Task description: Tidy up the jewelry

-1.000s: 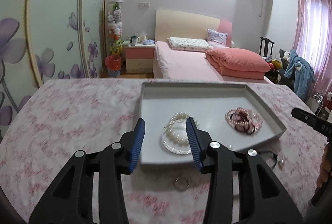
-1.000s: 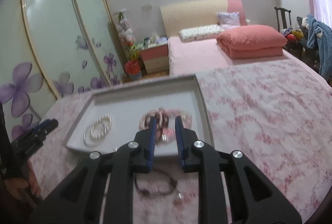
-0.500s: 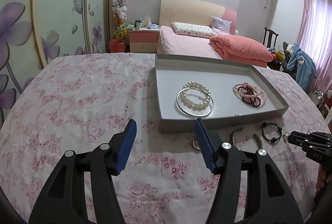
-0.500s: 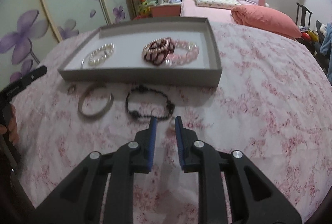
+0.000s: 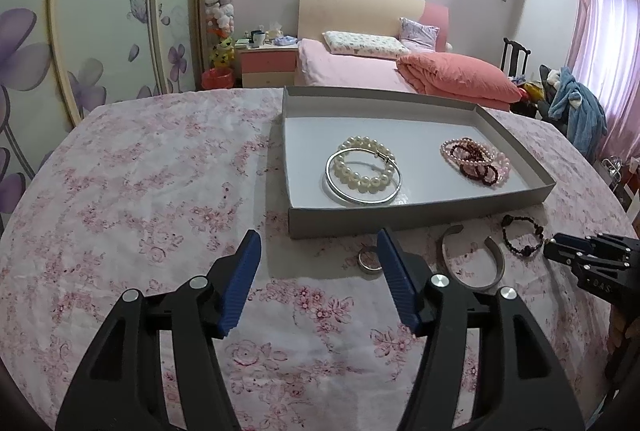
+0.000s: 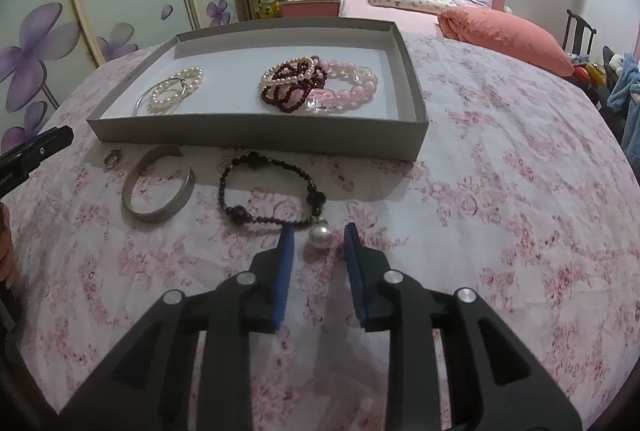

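The left gripper (image 5: 318,243) is opening its jaws over the flowered tablecloth (image 5: 140,191) with nothing between them, a small silver ring (image 5: 369,260) lying just beside its right fingertip. The right gripper (image 6: 318,235) is also opening, its blue pads standing either side of a pearl bead (image 6: 319,237) without pressing it, the bead lying beside the black beaded bracelet (image 6: 272,193). A silver cuff (image 6: 158,185) is lying near the grey tray (image 6: 256,133), which is holding pearl and pink bracelets
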`<state>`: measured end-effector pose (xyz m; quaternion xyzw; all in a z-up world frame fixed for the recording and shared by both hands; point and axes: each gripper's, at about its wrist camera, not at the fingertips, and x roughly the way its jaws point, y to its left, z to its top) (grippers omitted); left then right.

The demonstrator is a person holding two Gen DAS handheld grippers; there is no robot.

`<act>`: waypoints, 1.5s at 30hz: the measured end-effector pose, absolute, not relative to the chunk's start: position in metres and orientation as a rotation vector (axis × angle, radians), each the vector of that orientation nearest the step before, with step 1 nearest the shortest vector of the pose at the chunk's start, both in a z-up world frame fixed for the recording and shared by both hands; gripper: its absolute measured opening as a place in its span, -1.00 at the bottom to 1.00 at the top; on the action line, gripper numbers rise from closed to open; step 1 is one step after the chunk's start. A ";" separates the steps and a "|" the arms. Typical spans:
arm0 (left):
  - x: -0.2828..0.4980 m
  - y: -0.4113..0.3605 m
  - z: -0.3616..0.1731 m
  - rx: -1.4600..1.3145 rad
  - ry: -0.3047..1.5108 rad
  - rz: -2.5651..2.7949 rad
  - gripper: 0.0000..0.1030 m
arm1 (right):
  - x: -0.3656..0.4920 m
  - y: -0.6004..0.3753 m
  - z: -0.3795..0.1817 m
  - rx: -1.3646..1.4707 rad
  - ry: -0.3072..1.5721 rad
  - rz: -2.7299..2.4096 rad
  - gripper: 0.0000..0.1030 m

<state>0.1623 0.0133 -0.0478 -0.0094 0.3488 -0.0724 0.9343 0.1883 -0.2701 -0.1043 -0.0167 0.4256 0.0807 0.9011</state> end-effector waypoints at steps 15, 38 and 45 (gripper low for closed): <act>0.182 -0.029 -0.076 0.077 0.874 -0.222 0.05 | 0.191 -0.283 -0.105 0.011 0.874 0.123 -0.73; 0.174 -0.022 -0.076 0.095 0.882 -0.158 -0.55 | 0.196 -0.276 -0.107 0.016 0.876 0.106 -0.73; 0.175 -0.022 -0.076 0.086 0.883 -0.163 -0.55 | 0.196 -0.276 -0.107 0.017 0.876 0.106 -0.73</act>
